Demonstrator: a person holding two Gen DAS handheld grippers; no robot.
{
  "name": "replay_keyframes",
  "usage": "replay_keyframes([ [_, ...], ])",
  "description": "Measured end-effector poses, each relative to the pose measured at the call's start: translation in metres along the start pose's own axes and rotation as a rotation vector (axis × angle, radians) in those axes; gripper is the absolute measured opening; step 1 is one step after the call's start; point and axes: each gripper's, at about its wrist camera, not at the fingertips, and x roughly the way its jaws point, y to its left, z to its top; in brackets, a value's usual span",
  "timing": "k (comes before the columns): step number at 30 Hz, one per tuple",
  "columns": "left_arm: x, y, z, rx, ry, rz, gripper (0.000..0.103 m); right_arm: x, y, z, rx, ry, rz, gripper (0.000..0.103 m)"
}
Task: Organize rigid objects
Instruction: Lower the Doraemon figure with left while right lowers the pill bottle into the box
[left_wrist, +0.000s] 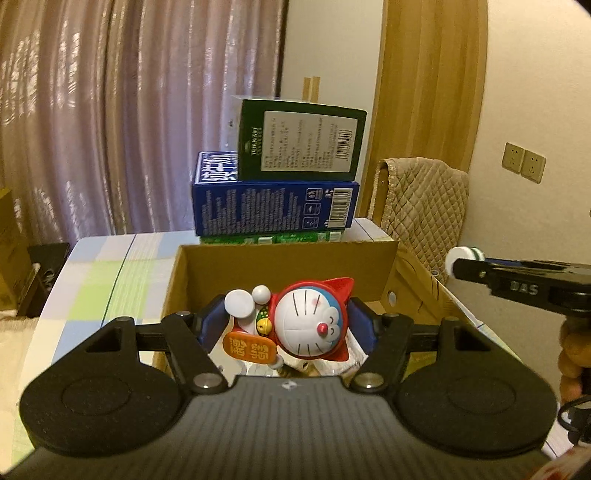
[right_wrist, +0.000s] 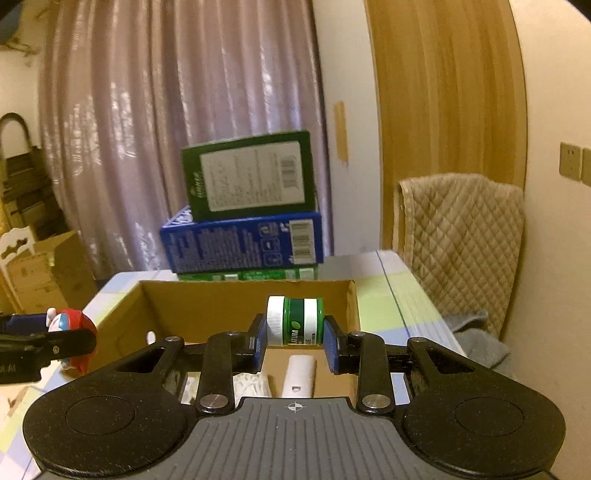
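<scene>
My left gripper is shut on a red, white and blue cat figurine with an orange sign, held above the open cardboard box. My right gripper is shut on a small green jar with a white lid, lying sideways between the blue pads over the same box. Inside the box a white tube and a white crinkled item lie on the bottom. Each gripper shows in the other's view: the right one with the jar at the right, the figurine at the left.
Behind the box stands a stack of cartons: dark green box on a blue box on a green one. The table has a pastel checked cloth. A chair with a quilted beige cover stands at the right, curtains behind.
</scene>
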Motion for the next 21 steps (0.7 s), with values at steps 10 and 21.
replay_keyframes([
  [10, 0.050, 0.026, -0.001, -0.008, 0.050, 0.030, 0.065, 0.053, -0.002, -0.005, 0.021, 0.074, -0.021, 0.028],
  [21, 0.084, 0.030, -0.014, 0.014, 0.150, 0.033, 0.065, 0.081, 0.003, -0.025, 0.020, 0.159, -0.005, 0.028],
])
